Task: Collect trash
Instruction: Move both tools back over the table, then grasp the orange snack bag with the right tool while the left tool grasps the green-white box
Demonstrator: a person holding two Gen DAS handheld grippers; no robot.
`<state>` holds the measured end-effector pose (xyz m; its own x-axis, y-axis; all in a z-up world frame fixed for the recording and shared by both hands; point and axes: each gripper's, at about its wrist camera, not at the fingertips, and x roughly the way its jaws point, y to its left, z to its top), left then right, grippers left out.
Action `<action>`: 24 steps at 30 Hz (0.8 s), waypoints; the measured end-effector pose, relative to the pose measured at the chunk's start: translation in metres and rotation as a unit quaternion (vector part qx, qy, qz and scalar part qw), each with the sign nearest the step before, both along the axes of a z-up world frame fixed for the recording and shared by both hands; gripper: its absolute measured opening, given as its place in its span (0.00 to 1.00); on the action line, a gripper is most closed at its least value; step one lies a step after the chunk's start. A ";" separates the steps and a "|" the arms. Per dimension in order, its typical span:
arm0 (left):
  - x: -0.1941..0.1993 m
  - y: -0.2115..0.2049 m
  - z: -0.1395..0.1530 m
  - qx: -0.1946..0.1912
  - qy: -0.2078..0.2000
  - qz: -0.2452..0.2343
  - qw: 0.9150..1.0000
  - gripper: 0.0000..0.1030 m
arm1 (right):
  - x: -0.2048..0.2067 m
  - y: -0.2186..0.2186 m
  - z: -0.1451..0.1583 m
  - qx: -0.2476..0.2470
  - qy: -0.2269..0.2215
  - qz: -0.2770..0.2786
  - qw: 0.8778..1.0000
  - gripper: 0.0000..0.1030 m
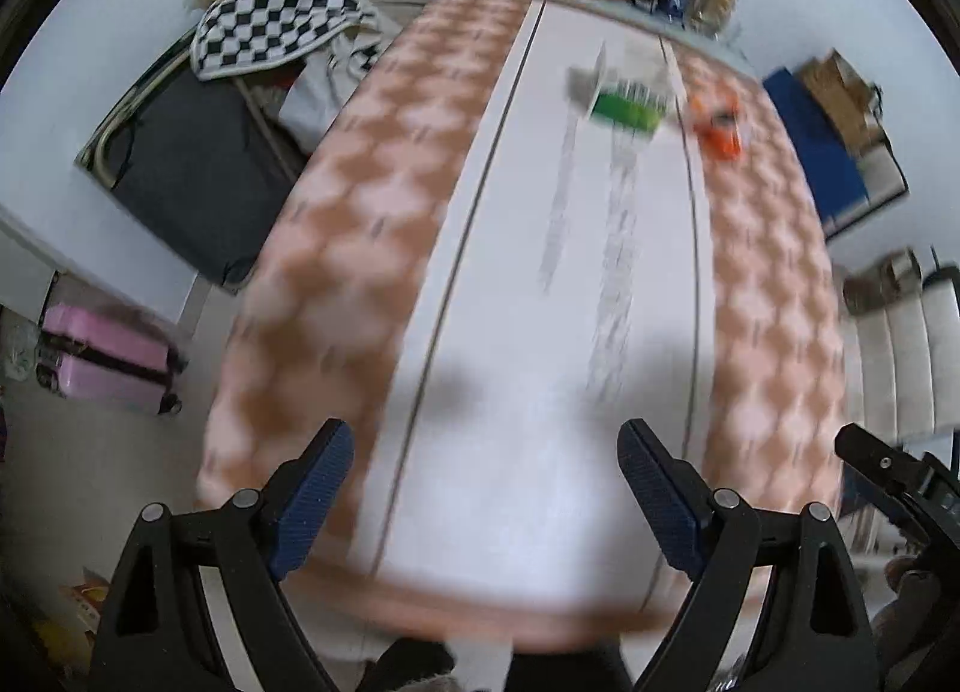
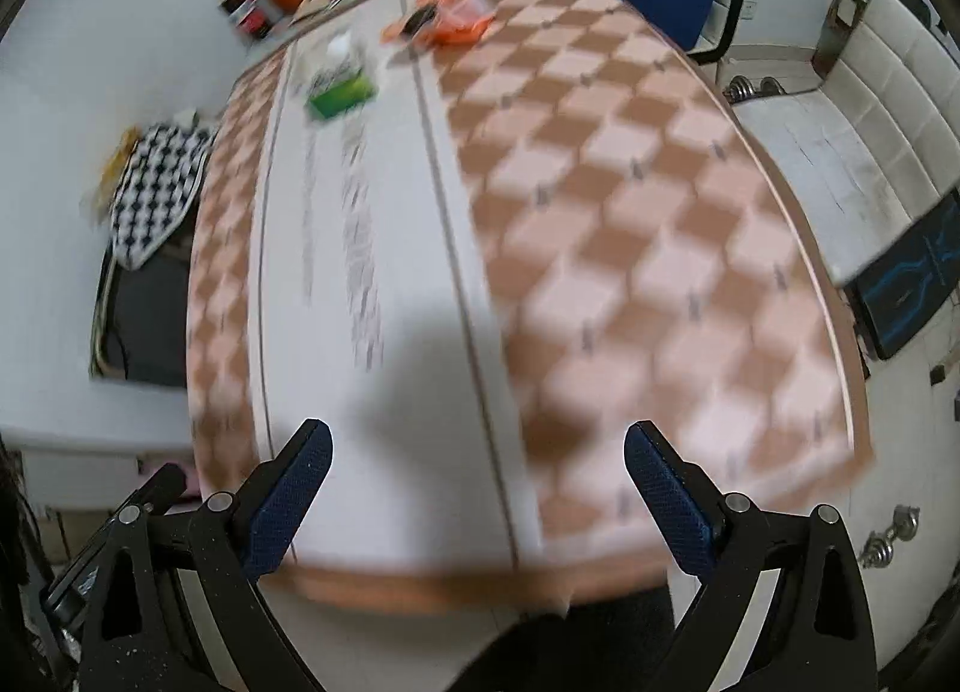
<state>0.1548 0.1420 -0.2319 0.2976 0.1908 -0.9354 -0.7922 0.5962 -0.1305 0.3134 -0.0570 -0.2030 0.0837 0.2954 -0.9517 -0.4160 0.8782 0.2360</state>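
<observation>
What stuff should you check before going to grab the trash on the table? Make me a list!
1. Left hand-held gripper open and empty: ok.
2. Right hand-held gripper open and empty: ok.
3. Trash in sight: ok; an orange wrapper and a green box lie toward the far end of the table.
4. Trash close enough to grab: not ok, both grippers hang over the near edge, far from it.
5. Pictures sharp enough to aim: not ok, both views are blurred.
6. A bin or bag for the trash: cannot tell, none shows.
</observation>
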 end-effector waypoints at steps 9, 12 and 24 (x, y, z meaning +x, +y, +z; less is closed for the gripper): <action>0.209 0.116 -0.007 -0.070 0.005 -0.007 0.997 0.87 | 0.263 0.125 -0.041 0.024 0.054 -0.031 0.998 0.96; 0.265 0.146 -0.025 -0.091 0.020 -0.031 0.995 0.87 | 0.321 0.160 -0.055 0.026 0.065 -0.032 0.997 0.96; 0.356 0.180 -0.087 -0.095 0.120 -0.087 0.984 0.87 | 0.408 0.246 -0.137 0.024 0.139 -0.014 0.990 0.94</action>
<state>0.5111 0.3218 -0.3190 0.0758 -0.0278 -0.9967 -0.7021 0.7083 -0.0732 0.7213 0.1885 -0.3404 -0.1711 0.3430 -0.9236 -0.3047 0.8731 0.3806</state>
